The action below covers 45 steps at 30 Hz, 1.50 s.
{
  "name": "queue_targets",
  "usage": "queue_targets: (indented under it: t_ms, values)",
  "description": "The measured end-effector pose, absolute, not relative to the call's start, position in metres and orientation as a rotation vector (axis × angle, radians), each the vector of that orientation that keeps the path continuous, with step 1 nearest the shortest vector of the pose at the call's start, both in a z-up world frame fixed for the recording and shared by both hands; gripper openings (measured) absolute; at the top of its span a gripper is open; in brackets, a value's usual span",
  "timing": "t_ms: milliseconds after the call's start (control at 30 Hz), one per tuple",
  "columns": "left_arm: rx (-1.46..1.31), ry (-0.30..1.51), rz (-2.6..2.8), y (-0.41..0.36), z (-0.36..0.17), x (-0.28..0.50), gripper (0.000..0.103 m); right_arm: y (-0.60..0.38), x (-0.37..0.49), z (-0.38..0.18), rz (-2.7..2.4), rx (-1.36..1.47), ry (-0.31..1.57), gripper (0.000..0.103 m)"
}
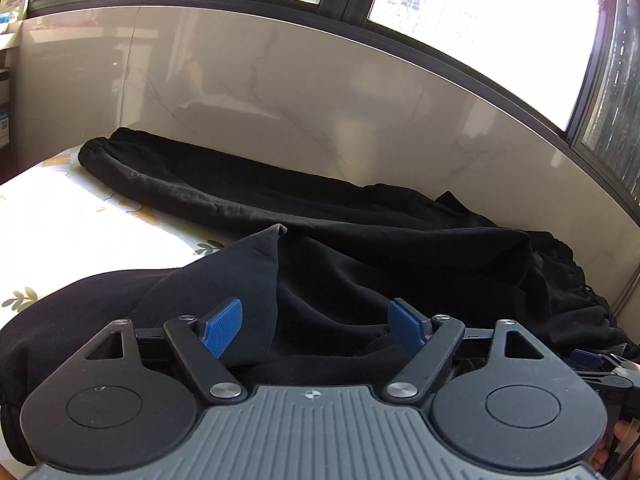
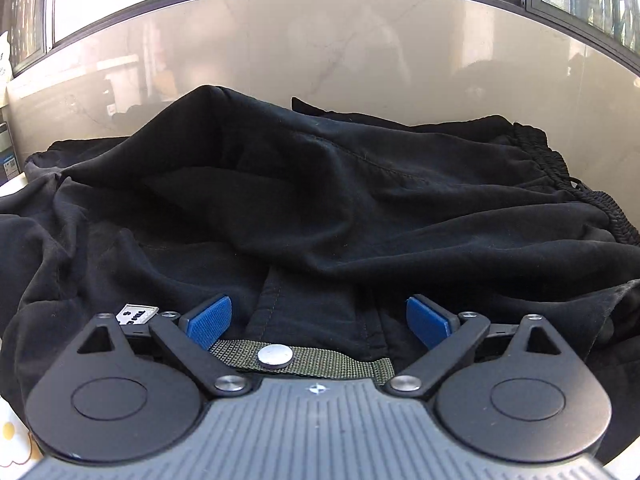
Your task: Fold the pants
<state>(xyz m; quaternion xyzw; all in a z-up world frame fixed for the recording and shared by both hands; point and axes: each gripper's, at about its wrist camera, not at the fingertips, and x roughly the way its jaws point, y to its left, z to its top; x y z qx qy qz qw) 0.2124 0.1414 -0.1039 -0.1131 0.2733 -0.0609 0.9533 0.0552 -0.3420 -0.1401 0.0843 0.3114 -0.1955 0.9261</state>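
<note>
Black pants (image 1: 360, 240) lie rumpled across a worktop (image 1: 80, 216) covered in a pale floral cloth, pushed up against a glossy marble-look wall (image 1: 280, 92) under a window (image 1: 480, 20). In the left wrist view one leg stretches flat toward the upper left of the frame, its cuffed end near the wall, while the rest is heaped in the middle and right, with a peaked fold standing up just left of centre. The left gripper (image 1: 312, 326) sits low over that heap, its blue fingers (image 1: 222, 326) spread wide, cloth lying between them but nothing pinched. At the right edge of that frame part of the right gripper (image 1: 600, 368) shows, with a hand (image 1: 620, 440) below it. In the right wrist view the pants (image 2: 320, 200) fill the frame, the elastic waistband at right. The right gripper (image 2: 320, 322) also stands wide open, fingers (image 2: 210, 322) clear of the fabric, above a green webbing strap (image 2: 320, 362) with a metal snap (image 2: 275, 356); a small white label (image 2: 136, 314) lies beside the left finger.
</note>
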Motion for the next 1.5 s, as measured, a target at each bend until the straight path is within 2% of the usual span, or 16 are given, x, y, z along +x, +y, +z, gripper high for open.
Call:
queue_targets:
  t_ms: [500, 1067, 1300, 1500]
  values:
    - [-0.171, 0.551, -0.12, 0.139, -0.104, 0.194, 0.083, -0.352, 0.068, -0.151, -0.369, 0.203, 0.722, 0.103]
    - [-0.187, 0.563, 0.051, 0.188, -0.109, 0.131, 0.083, -0.35, 0.072, -0.153, -0.372, 0.191, 0.732, 0.103]
    - [-0.179, 0.554, 0.15, 0.207, -0.103, 0.122, 0.083, -0.338, 0.058, -0.13, -0.355, 0.212, 0.614, 0.102]
    - [-0.278, 0.617, 0.205, 0.223, -0.116, 0.124, 0.083, -0.337, 0.055, -0.111, -0.391, 0.232, 0.545, 0.102]
